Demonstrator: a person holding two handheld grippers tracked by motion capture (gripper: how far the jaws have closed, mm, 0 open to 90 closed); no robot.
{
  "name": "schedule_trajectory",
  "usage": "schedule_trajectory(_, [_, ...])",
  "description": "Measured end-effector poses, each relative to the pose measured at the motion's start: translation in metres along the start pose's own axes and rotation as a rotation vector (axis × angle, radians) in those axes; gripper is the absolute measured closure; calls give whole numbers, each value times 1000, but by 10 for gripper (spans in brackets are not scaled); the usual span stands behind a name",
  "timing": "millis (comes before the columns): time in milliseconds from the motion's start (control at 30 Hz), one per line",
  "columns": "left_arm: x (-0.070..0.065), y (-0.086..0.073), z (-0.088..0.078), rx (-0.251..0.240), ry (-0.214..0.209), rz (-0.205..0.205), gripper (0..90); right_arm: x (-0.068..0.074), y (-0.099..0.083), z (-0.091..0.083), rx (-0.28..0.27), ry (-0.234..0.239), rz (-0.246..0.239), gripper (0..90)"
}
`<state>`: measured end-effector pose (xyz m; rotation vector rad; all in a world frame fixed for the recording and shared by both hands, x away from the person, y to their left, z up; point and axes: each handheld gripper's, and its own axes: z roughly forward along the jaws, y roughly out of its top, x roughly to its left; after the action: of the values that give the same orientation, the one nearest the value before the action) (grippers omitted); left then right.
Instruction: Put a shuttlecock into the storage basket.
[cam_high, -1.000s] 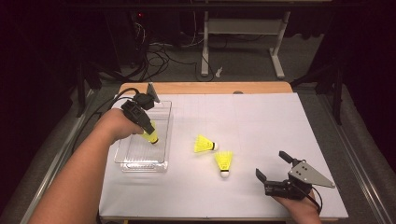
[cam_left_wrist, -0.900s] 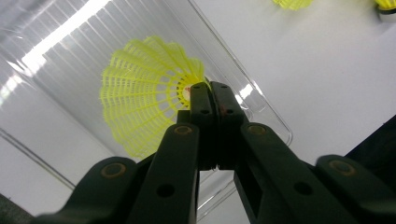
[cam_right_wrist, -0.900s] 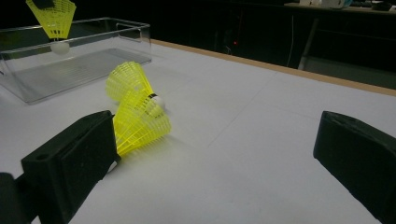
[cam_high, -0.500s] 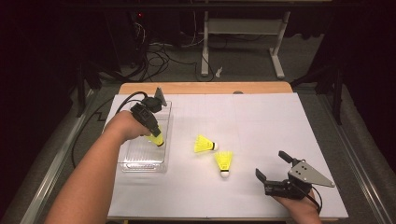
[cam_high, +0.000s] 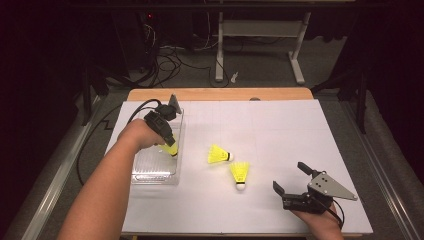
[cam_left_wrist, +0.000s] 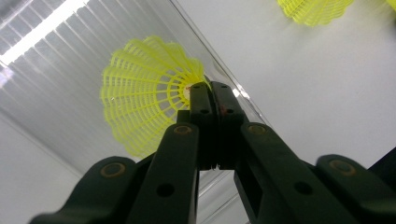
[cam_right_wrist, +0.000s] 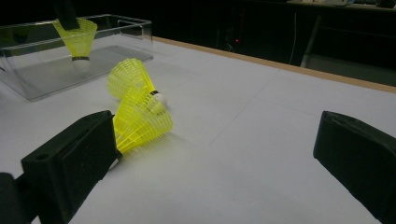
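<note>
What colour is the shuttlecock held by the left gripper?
Yellow skirt on the shuttlecock; clearest in the left gripper view.

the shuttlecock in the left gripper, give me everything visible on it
Yellow shuttlecock with a ribbed, net-like plastic-looking skirt, a dark band and a white cork tip. It hangs cork down, skirt up, in the clear plastic tray; the cork looks close to the floor, contact unclear. The left gripper is shut on the skirt's rim. Nothing else touches it; two more shuttlecocks lie apart on the white table.

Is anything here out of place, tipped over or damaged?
Nothing looks damaged. Two yellow plastic shuttlecocks lie tipped on the white table, outside the clear plastic box. The left gripper holds a third by its skirt over the box.
</note>
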<state>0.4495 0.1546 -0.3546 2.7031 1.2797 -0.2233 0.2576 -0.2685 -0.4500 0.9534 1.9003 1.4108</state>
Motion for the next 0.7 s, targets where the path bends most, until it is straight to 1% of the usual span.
schedule_trajectory(100, [2, 1, 1, 3, -2, -2, 887, 0, 0, 0, 1, 0, -1, 3])
schedule_trajectory(200, [6, 2, 3, -10, 0, -5, 887, 0, 0, 0, 1, 0, -2, 3])
schedule_trajectory(233, [8, 3, 4, -16, -8, -3, 887, 0, 0, 1, 2, 0, -3, 3])
schedule_trajectory(300, [8, 3, 4, -19, -14, -3, 887, 0, 0, 1, 2, -1, -4, 3])
schedule_trajectory(333, [8, 3, 3, -12, -9, -12, 887, 0, 0, 1, 2, -1, -2, 3])
schedule_trajectory(433, [8, 4, 4, -11, -7, -11, 887, -1, -1, 0, 3, -3, 3, 3])
schedule_trajectory(567, [9, 5, 3, -18, -23, -18, 887, 0, -1, 1, 3, -2, 0, 3])
schedule_trajectory(667, [11, 6, 4, -13, -17, -23, 887, 0, -1, 1, 4, -1, 0, 3])
schedule_trajectory(700, [11, 7, 5, -20, -24, -28, 887, 0, -1, 1, 5, -1, 0, 3])
